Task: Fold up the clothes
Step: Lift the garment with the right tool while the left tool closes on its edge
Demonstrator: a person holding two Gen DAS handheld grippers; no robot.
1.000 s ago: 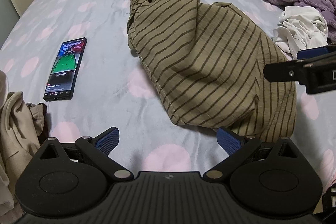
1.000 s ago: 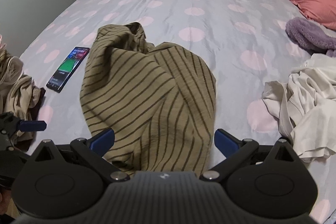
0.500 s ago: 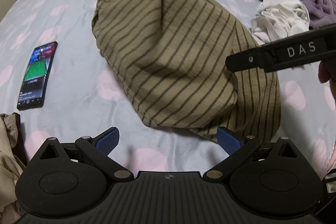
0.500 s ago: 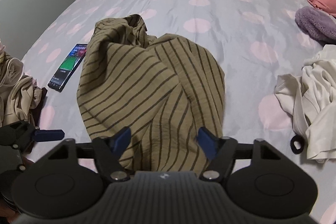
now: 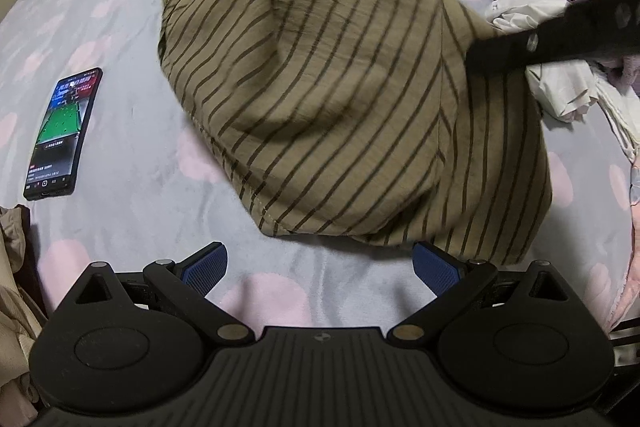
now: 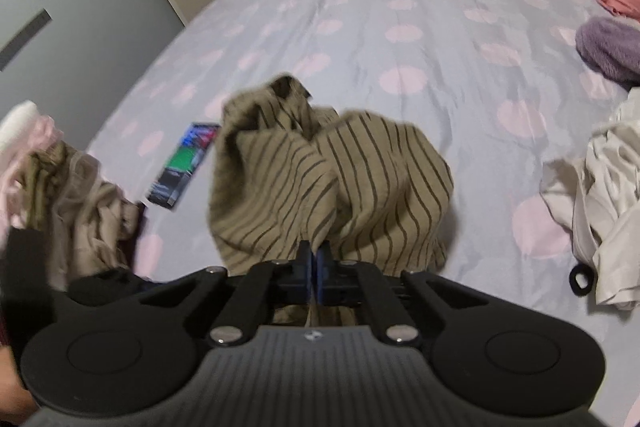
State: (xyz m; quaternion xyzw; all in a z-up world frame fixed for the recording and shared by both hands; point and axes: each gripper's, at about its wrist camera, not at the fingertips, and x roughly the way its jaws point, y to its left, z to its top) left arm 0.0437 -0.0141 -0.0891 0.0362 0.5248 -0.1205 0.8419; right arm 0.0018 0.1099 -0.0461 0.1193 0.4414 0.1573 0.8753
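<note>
Striped shirt [image 5: 344, 115] heaped mid-bed on spotted sheet [image 5: 132, 227]. Right gripper [image 6: 315, 269] tilted downward, jaws pinched tight on near edge of shirt, cloth bunched and pulled up between pads. Left gripper [image 5: 320, 267] angled steeply down just short of shirt's near hem, jaws spread wide, nothing between them. Phone [image 5: 62, 133] flat on sheet left of shirt, apart from it.

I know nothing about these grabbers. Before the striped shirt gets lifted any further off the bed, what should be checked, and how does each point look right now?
1. Right gripper pinching the striped shirt: ok, jaws shut on fabric.
2. Left gripper ready: ok, open, holding nothing.
3. Phone off the shirt: ok, lies beside it.
4. White clothes apart from the shirt: ok.
5. Single layer pinched: cannot tell.
</note>
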